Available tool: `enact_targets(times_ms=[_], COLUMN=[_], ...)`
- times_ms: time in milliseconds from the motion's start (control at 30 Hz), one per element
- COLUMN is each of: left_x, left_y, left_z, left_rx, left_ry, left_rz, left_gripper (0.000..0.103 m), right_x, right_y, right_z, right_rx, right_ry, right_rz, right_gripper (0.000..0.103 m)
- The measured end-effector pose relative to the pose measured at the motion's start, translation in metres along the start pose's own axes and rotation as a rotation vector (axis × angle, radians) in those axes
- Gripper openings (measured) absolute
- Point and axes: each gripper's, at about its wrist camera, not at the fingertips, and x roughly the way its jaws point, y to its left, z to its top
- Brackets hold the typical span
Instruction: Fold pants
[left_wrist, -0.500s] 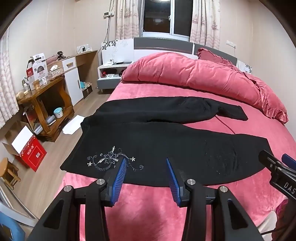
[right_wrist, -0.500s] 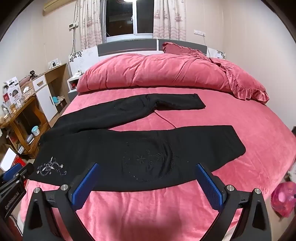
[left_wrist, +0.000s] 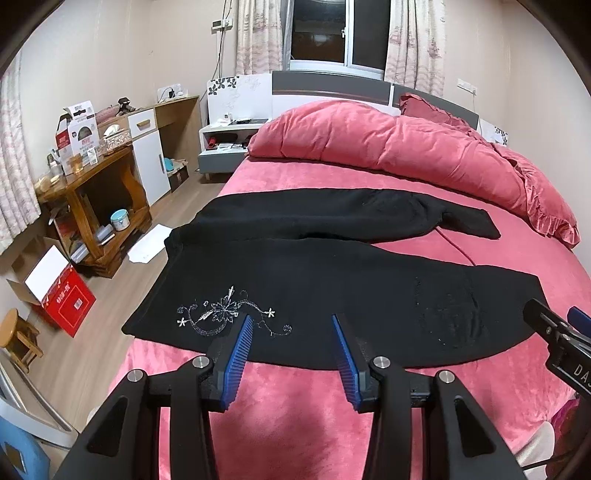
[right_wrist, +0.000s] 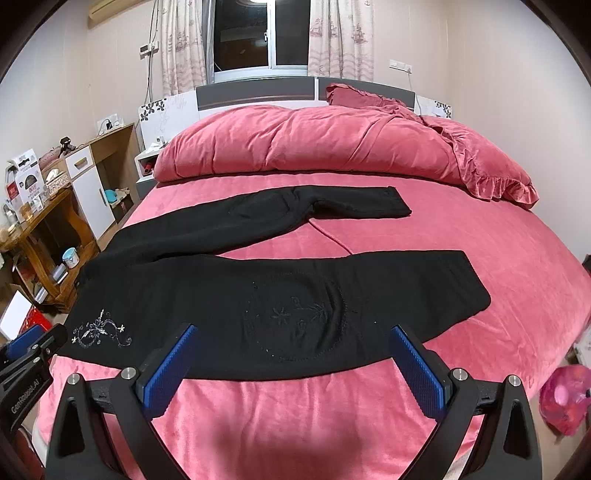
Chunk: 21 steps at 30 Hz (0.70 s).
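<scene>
Both tongs, left (left_wrist: 291, 332) and right (right_wrist: 291, 345), hang spread and empty over the near edge of black pants (right_wrist: 229, 295) on the bed (right_wrist: 480, 229).

One pair of black pants (left_wrist: 332, 280) lies on one bed (left_wrist: 295, 406), with two legs spread apart. Two embroidered motifs show on the nearer leg: one silver flower spray (left_wrist: 225, 314) toward the bed's left edge and one faint dark one (right_wrist: 295, 317) mid-leg. One pink quilt (left_wrist: 388, 147) is heaped along the head edge, with one ruffled pillow (right_wrist: 354, 94) behind it. Two grippers are in view, the left gripper (left_wrist: 291, 325) and the right gripper (right_wrist: 291, 334), each with two blue pads. One window has two curtains.
</scene>
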Motion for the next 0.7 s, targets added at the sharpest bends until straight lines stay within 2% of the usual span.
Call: enact_targets(times_ms=[700], left_x=[0.0088], left_y=[0.0047], left_z=[-0.0033], left_rx=[0.003], left_ry=[0.018], left_rz=[0.023], left_gripper=[0.045], right_x=[0.0099], right_y=[-0.0009], right_z=[-0.0045], right_rx=[-0.024], right_ry=[0.007], right_rz=[0.0], right_gripper=[0.103])
